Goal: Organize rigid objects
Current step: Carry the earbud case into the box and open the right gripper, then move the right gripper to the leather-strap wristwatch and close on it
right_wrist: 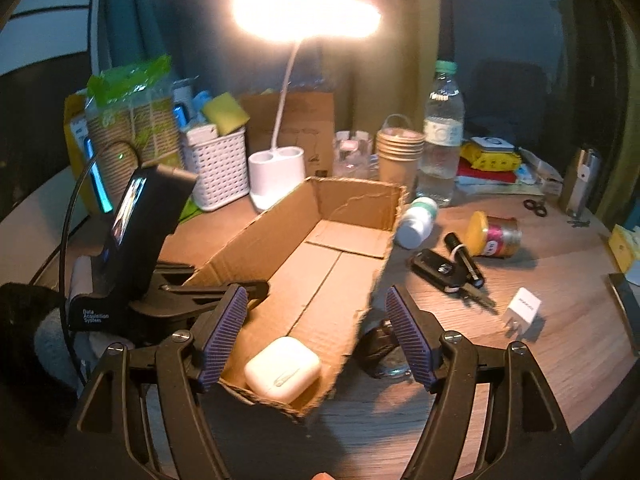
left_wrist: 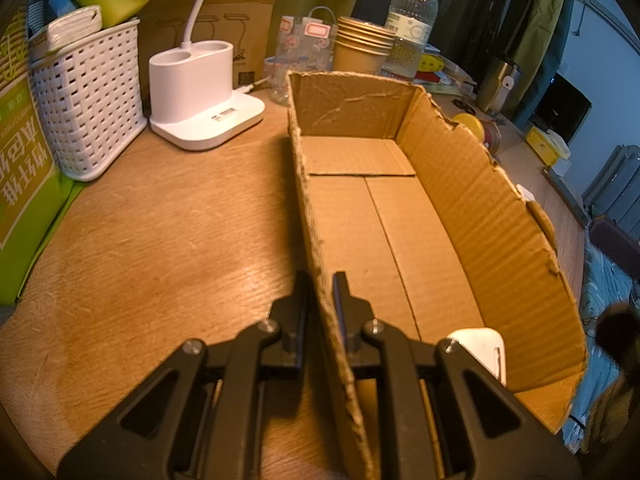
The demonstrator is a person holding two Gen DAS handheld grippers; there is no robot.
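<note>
A shallow cardboard box (left_wrist: 472, 208) lies on the wooden desk; it also shows in the right wrist view (right_wrist: 280, 232). My left gripper (left_wrist: 322, 280) is shut on the box's left wall, one finger each side. A white earbud case (right_wrist: 283, 368) lies in the box's near end; its corner shows in the left wrist view (left_wrist: 486, 346). My right gripper (right_wrist: 316, 304) is open and empty, above the box's near end. Right of the box lie a white pill bottle (right_wrist: 416, 222), a car key (right_wrist: 438, 270), a black cylinder (right_wrist: 464, 254), a yellow-lidded tin (right_wrist: 496, 234) and a white charger plug (right_wrist: 522, 310).
A white desk lamp base (left_wrist: 204, 96) and a white woven basket (left_wrist: 88, 96) stand at the back left. Stacked paper cups (left_wrist: 362, 46) and a water bottle (left_wrist: 412, 16) stand behind the box. A dark object (right_wrist: 380, 350) sits by the box's right wall.
</note>
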